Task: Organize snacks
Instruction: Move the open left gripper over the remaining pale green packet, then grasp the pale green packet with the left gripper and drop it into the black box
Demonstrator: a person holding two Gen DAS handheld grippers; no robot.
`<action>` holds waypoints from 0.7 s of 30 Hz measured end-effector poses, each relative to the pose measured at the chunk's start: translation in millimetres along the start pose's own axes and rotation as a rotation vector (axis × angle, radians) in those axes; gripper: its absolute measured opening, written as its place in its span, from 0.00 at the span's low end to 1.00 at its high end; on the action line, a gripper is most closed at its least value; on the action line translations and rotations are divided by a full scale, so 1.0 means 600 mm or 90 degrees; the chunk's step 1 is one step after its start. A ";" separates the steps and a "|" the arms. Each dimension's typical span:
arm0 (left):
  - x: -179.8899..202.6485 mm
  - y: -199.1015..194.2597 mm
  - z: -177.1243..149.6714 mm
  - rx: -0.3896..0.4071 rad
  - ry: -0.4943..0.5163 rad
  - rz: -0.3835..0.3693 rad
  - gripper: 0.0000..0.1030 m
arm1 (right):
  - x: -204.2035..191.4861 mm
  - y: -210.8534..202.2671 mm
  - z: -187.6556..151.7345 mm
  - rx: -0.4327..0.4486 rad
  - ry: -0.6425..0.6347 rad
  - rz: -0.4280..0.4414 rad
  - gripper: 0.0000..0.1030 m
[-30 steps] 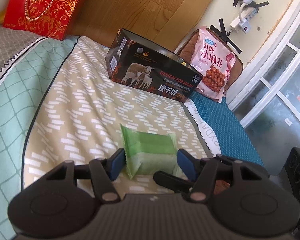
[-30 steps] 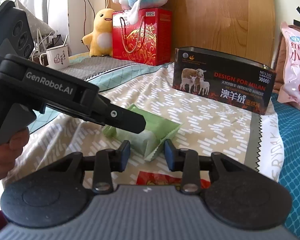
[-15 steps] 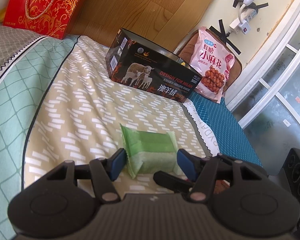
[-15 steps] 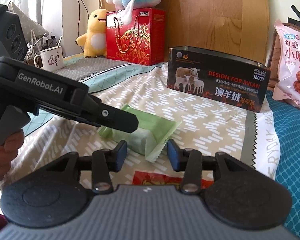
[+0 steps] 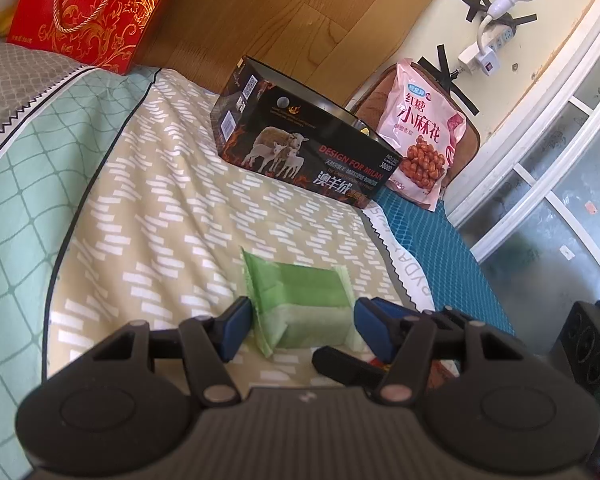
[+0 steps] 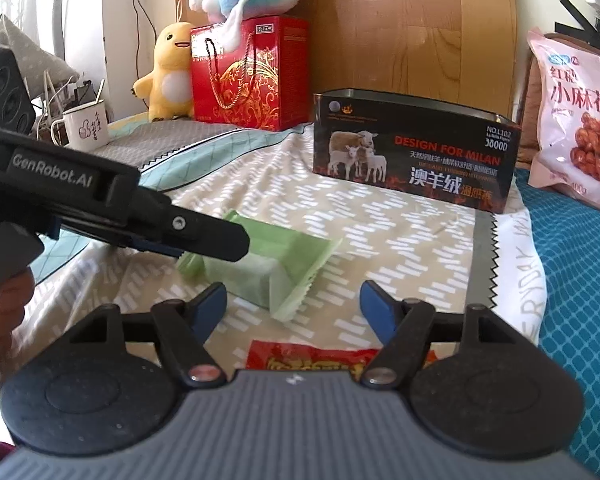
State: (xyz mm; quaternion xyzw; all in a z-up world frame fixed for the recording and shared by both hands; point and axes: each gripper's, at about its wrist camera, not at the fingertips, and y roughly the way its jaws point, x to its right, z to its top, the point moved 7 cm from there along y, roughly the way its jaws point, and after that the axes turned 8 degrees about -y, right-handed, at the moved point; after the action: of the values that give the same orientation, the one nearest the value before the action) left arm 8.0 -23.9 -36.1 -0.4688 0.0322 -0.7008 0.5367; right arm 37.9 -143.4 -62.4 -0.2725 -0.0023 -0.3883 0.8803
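Green packet (image 5: pixel 304 300): soft matte wrapper, block-shaped, crimped zigzag ends; lies flat on the bedspread (image 5: pixel 160 208), well short of the box.
Left gripper (image 5: pixel 300 316): blue pads straddle the packet at its two ends; I cannot tell whether they press on it.
Right gripper (image 6: pixel 294 306): released; jaws have just been opening, nothing pinched, the packet's serrated corner just beyond the gap.
Red packet (image 6: pixel 320 360): glossy foil, right under the right gripper.
Box (image 6: pixel 412 160): black, open-topped, shiny printed sides, rectangular.
Pink bag (image 5: pixel 420 140): smooth plastic pouch, upright against a brown cushion beside the box.
Bedspread: woven cloth, beige with white dashes.
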 end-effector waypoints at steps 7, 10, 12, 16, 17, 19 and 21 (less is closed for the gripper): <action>0.003 0.003 0.000 -0.001 0.013 0.007 0.55 | -0.018 0.008 0.004 -0.006 -0.047 0.007 0.66; 0.003 0.003 -0.001 0.001 0.020 0.012 0.50 | -0.026 0.010 0.007 -0.002 -0.063 0.029 0.52; 0.001 0.002 0.000 0.001 0.015 0.013 0.48 | -0.033 0.009 0.008 0.001 -0.075 0.027 0.48; 0.000 -0.001 0.009 0.000 -0.006 0.006 0.48 | -0.026 0.007 0.013 0.001 -0.068 0.024 0.36; 0.005 -0.003 0.014 0.003 -0.003 -0.001 0.48 | -0.023 0.005 0.016 0.004 -0.065 0.022 0.34; 0.021 -0.010 0.028 0.018 0.014 -0.014 0.48 | -0.014 0.001 0.028 0.016 -0.062 0.015 0.32; 0.039 -0.014 0.045 0.033 0.038 -0.018 0.48 | -0.006 -0.005 0.044 0.035 -0.059 0.005 0.32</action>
State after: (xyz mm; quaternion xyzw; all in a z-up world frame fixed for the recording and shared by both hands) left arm 21.3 -26.4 -1.7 -0.4341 0.0230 -0.7225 0.5376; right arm 38.6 -129.9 -39.4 -0.2656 -0.0527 -0.3716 0.8880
